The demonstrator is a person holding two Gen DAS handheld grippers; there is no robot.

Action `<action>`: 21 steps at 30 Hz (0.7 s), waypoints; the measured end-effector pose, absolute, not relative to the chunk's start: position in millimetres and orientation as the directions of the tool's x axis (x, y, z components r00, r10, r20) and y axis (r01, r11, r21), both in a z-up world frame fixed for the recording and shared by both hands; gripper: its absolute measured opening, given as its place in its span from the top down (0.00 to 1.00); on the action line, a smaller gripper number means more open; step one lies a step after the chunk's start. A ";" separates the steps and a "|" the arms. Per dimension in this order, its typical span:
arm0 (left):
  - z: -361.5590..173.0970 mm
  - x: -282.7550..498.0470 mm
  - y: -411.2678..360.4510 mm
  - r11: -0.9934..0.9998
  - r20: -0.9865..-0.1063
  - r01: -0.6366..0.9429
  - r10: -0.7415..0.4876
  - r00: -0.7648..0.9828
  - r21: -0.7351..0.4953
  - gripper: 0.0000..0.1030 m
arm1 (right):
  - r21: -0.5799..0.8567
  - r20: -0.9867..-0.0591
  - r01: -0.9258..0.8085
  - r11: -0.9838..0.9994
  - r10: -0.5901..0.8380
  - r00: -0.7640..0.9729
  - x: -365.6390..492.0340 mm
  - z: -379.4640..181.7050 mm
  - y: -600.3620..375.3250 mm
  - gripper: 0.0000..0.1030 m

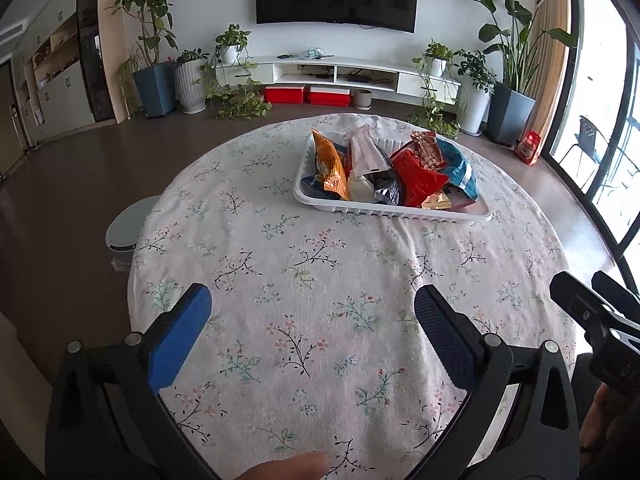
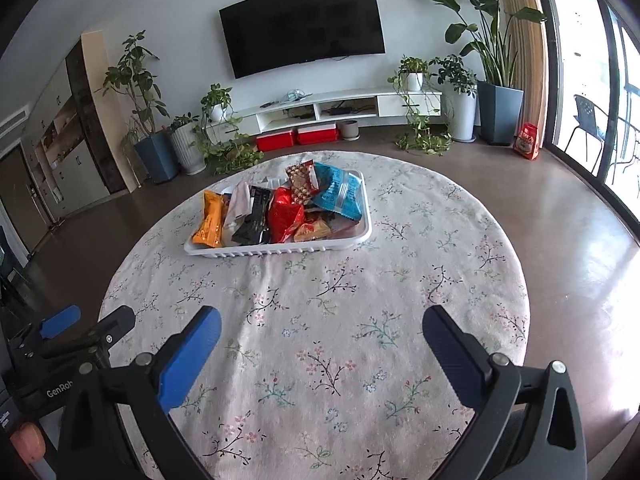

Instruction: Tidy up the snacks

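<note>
Left gripper (image 1: 312, 312): jaws wide apart, nothing between them, poised over the near half of the round table (image 1: 248, 216), whose floral cloth lies wrinkled. Its arms run out of frame at the bottom, where a fingertip (image 1: 292, 468) intrudes, the rest of the hand cut off. The white ribbed plastic tray (image 1: 384, 210) sits toward the table's far edge, right of centre in the left wrist view. Contents, left to right: orange packet (image 1: 330, 164) standing tilted, print too small to read; pale pink-white wrapper (image 1: 366, 150); black foil packet (image 1: 386, 188), partly buried; red crinkled packet (image 1: 418, 176); brown patterned packet (image 1: 428, 148) leaning on it; blue packet (image 1: 460, 166) against the tray's right wall. Smaller pieces beneath are hidden and cannot be identified. Right gripper (image 2: 322, 322): jaws likewise spread, empty, over the near edge of the table; blue textured pads face inward. At the left edge of the right wrist view, the other gripper's body carries partial lettering reading "GenRob", the remainder cut off.
</note>
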State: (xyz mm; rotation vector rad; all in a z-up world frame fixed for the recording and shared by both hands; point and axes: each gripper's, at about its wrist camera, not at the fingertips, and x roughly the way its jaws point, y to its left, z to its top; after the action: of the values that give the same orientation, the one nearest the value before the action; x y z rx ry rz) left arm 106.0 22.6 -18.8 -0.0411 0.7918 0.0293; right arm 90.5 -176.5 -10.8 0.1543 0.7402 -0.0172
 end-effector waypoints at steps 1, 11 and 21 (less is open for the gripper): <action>-18.9 106.0 22.7 0.999 -0.712 -0.042 0.012 0.702 -0.025 0.00 | 0.128 -0.678 0.073 0.989 0.034 0.734 90.7 -12.0 -175.8 0.00; -26.2 108.6 22.2 0.999 -0.725 -0.034 0.004 0.688 -0.027 0.00 | 0.120 -0.709 0.084 0.989 0.026 0.704 92.1 -19.3 -176.6 0.00; -32.0 110.2 21.3 0.999 -0.733 -0.036 0.013 0.680 -0.015 0.00 | 0.094 -0.742 0.097 0.991 0.005 0.670 95.2 -26.4 -173.9 0.00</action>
State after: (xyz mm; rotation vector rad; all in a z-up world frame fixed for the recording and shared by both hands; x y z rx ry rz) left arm 110.2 21.3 -32.0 -0.0292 0.8221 0.0272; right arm 95.2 -173.9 -26.4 0.1297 0.8350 -0.0525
